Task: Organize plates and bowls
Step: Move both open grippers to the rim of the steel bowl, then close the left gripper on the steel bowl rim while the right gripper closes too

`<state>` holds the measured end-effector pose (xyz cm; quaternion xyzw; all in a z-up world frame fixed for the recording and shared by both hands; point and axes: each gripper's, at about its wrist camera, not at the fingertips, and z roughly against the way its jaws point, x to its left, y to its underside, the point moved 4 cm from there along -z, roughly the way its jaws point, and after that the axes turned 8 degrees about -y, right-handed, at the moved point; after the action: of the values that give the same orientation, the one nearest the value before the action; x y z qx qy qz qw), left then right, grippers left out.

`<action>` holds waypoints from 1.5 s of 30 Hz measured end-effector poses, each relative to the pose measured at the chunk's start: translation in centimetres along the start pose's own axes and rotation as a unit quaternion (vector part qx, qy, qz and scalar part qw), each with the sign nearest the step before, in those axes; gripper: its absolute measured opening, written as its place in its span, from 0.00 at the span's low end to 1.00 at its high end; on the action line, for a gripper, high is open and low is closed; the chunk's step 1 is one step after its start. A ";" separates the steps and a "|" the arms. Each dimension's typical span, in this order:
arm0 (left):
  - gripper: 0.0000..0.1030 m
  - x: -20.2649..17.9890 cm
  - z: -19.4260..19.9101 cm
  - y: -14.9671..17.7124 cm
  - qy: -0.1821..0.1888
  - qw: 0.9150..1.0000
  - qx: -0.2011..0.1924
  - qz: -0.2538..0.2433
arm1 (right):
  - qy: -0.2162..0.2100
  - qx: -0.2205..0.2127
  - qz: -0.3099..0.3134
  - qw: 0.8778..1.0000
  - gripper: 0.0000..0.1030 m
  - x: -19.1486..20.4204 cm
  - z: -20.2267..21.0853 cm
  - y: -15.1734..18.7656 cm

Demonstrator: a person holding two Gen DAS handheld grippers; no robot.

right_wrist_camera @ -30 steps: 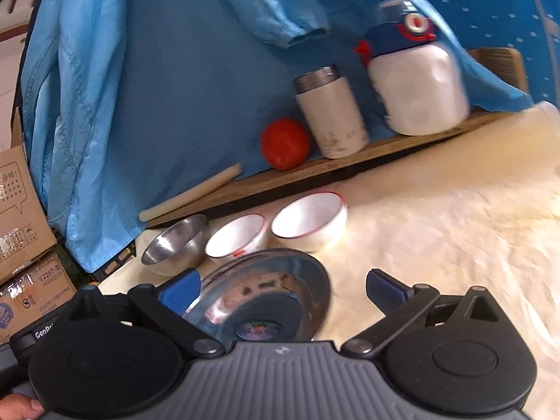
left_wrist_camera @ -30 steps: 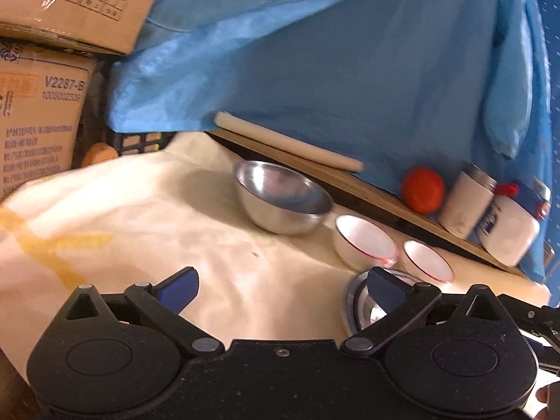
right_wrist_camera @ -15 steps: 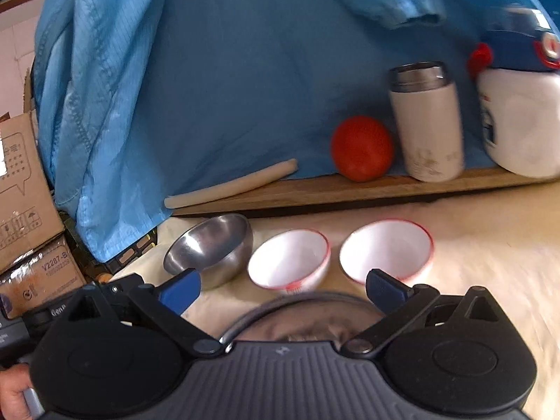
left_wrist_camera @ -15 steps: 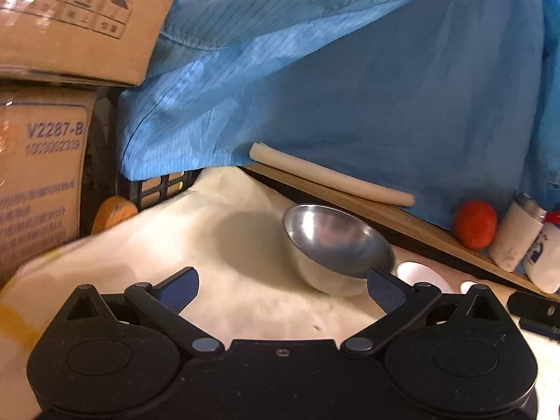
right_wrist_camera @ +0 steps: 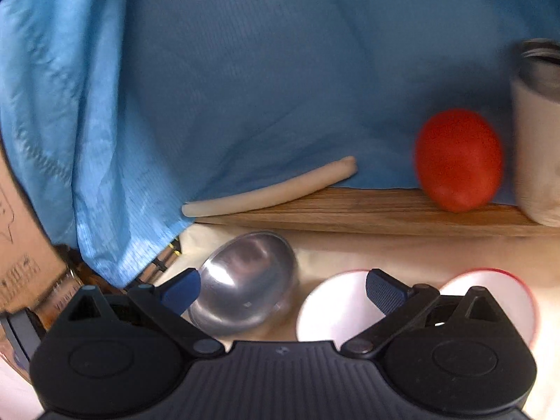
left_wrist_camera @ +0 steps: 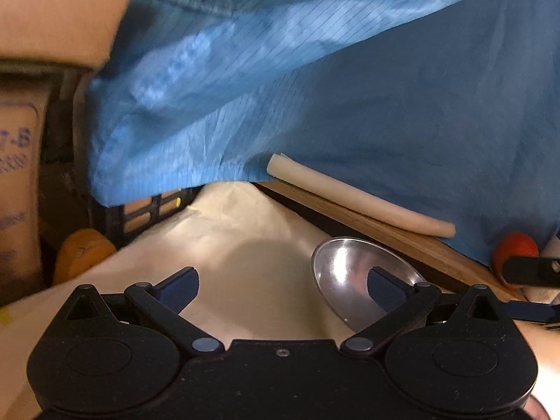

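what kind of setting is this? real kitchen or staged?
Likely staged, a makeshift table in a storage area: cream cloth as tabletop, blue fabric hung as backdrop, cardboard boxes stacked beside it. Both jaws are open, holding nothing.

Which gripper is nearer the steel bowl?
Left. The left gripper has one finger at the steel bowl, while the right gripper straddles it and a white bowl.

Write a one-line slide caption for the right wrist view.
Open right gripper faces a steel bowl and two red-rimmed white bowls on cream cloth.
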<state>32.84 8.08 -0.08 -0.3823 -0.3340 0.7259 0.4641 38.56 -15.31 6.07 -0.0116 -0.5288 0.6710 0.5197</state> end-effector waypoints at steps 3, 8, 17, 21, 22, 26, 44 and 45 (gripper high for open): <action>0.99 0.0 -0.8 0.4 0.013 1.000 0.009 0.010 | -0.020 0.020 -0.015 0.999 1.00 -0.4 -1.6 -0.6; 0.99 -0.3 -1.9 0.6 0.026 0.999 0.021 0.023 | -0.027 0.034 -0.039 0.998 1.00 -1.3 -3.2 -0.9; 0.99 -0.3 -1.9 0.6 0.023 0.999 0.010 0.026 | -0.051 0.043 -0.036 0.997 1.00 -1.8 -5.2 -1.5; 0.99 -0.4 -2.0 0.7 0.034 0.999 0.016 0.027 | -0.059 0.047 -0.031 0.997 0.97 -1.7 -5.7 -1.4; 0.99 -0.4 -2.0 0.8 0.037 0.999 0.018 0.029 | -0.061 0.050 -0.031 0.996 0.95 -1.7 -5.9 -1.3; 0.97 -0.3 -2.1 0.9 0.047 0.998 0.019 0.033 | -0.059 0.056 -0.031 0.996 0.84 -1.9 -6.3 -1.0; 0.55 -0.4 -2.2 1.1 0.060 0.998 0.024 0.026 | -0.055 0.074 -0.021 0.995 0.55 -2.0 -6.8 -0.2; 0.51 -0.4 -2.2 1.1 0.059 0.998 0.023 0.026 | -0.054 0.074 -0.021 0.996 0.54 -2.1 -6.7 -0.2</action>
<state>34.43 7.63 -1.97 -0.4221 -0.2790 0.7215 0.4727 43.43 -12.08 2.14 0.0742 -0.5050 0.6969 0.5038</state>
